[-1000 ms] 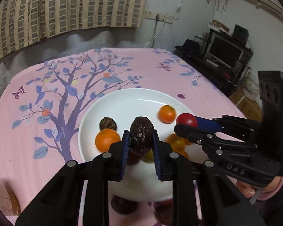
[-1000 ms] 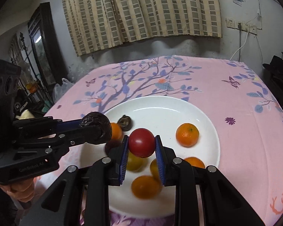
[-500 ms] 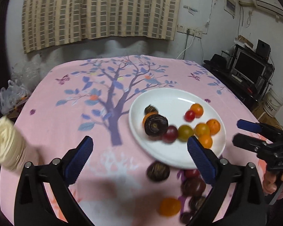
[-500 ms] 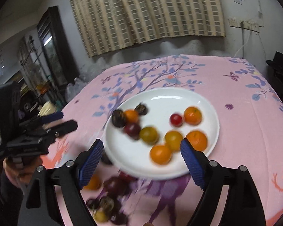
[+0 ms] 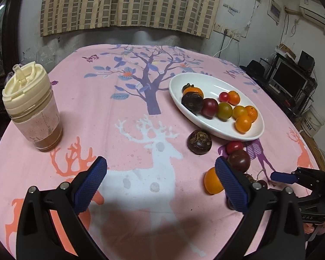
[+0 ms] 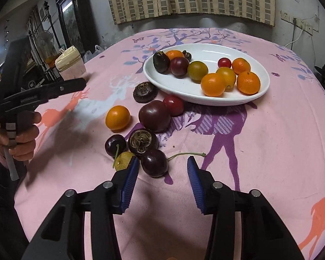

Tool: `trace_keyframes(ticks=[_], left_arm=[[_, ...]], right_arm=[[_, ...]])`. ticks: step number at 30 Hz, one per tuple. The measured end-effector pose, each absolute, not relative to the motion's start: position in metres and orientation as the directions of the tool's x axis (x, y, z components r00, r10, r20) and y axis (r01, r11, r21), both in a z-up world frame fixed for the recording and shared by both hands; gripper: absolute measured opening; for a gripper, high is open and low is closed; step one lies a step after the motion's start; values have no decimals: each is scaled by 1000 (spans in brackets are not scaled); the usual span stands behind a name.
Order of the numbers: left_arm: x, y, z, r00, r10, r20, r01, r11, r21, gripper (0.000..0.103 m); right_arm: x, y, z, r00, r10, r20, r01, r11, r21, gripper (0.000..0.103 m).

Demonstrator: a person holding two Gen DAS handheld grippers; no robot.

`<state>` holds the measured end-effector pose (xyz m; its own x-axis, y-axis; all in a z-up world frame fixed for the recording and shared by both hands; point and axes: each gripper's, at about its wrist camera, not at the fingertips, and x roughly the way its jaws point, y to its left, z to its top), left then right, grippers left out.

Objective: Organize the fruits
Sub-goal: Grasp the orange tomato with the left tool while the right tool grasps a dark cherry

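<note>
Glossy round fruits fill the smooth white oval plate (image 6: pixel 205 99).

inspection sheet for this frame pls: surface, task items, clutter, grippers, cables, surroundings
Surface: pink printed tablecloth, no spills seen.
Job's things: white plate holds ten fruits; eight more lie loose on the cloth beside it, including an orange fruit, a dark tomato and a cherry.
Clutter: lidded drink cup far from the plate.
Grippers: left gripper open, empty; right gripper open, empty, cherry just ahead of its fingers.
Cables: white cord at wall socket, off the table.
Surroundings: curtain, monitor shelf.
</note>
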<state>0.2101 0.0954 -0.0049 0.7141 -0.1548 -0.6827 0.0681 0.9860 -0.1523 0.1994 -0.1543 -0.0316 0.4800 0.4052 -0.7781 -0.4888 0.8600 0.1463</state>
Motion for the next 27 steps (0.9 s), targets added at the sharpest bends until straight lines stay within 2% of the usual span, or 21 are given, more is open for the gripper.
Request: trace_keyframes(ticks=[3,7,9,14,17,19,22,23,27], left_arm=[[209,98,-7,705,-160,-691,65,985,-162,98],[208,100,-7,702,-167,-692,65,983,-172,98],[208,98,-7,701,-171,-693,72,983,-169,98],[212,87,-14,658,-242,-713,145,970,-196,97],[212,68,-21,613,-309,-727,234,950,-207,71],[214,54,-26,589,-327,-739,274,941,-197,65],[214,38,-30,581,-323,-747,314,936,-160,63],[216,33,-31,574,-328,-751,326,932,-158,57],[227,28,-38,550,-321,-771,314,935,-165,52]], right_arm=[[200,-150,-37,461,401,-792,-496,856,145,40],[204,-147,-41,445,403,-800,-503,852,149,38],[207,-145,-42,435,411,-801,-508,847,159,29],[213,-159,-38,443,473,-762,-480,843,244,28],[216,-175,-31,480,488,-729,-438,853,283,28],[217,-180,-29,486,500,-716,-425,852,306,28],[217,-182,-26,496,507,-705,-426,850,312,28],[217,-182,-25,498,511,-701,-428,848,314,28],[216,-184,-22,506,518,-690,-430,844,320,28]])
